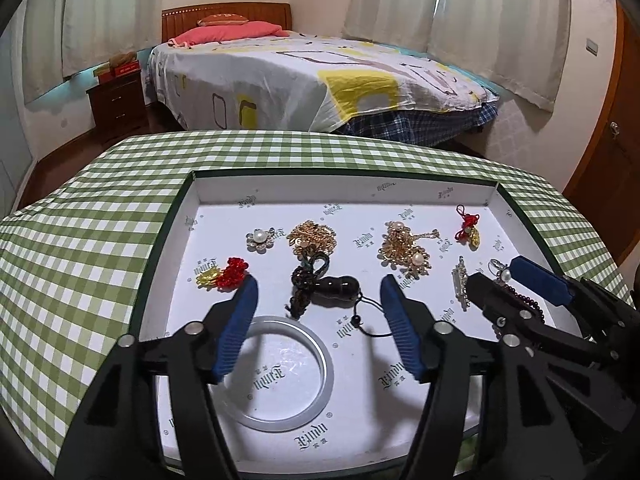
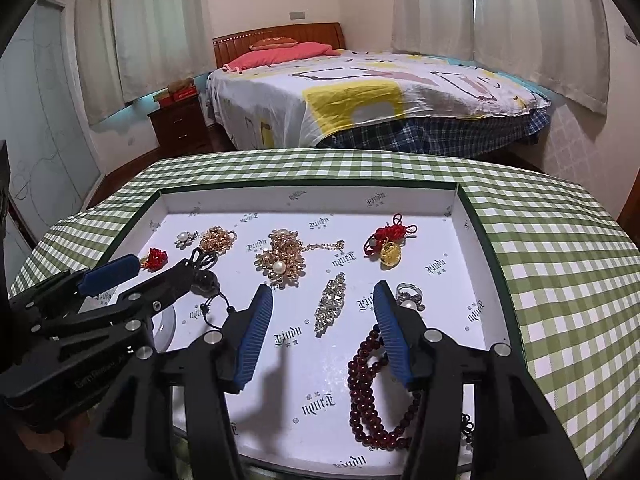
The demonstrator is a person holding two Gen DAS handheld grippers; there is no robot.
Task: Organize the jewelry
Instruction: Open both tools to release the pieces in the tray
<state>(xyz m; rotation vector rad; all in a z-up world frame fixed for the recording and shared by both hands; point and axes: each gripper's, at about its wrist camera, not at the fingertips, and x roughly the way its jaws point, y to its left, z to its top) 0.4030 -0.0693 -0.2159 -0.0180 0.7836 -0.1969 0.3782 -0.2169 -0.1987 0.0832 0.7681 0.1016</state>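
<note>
Tray (image 1: 496,194) on checked cloth holds all jewelry | left gripper (image 1: 318,308) spread, empty, over bangle (image 1: 280,376) | right gripper (image 2: 324,312) spread, empty, beads (image 2: 368,384) beside | step: choosing next piece; next needs clean pinch

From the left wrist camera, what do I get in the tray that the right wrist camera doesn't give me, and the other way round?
Only the left wrist view shows the whole white bangle near the tray's front edge and the dark gourd pendant in full; in the right wrist view the left tool covers most of both.

Only the right wrist view shows the dark red bead strand in full and the rhinestone brooch unobstructed.

Both show the white-lined tray, the gold pearl cluster, the red knot charm, and both tools open and empty: left tool, right tool.
</note>
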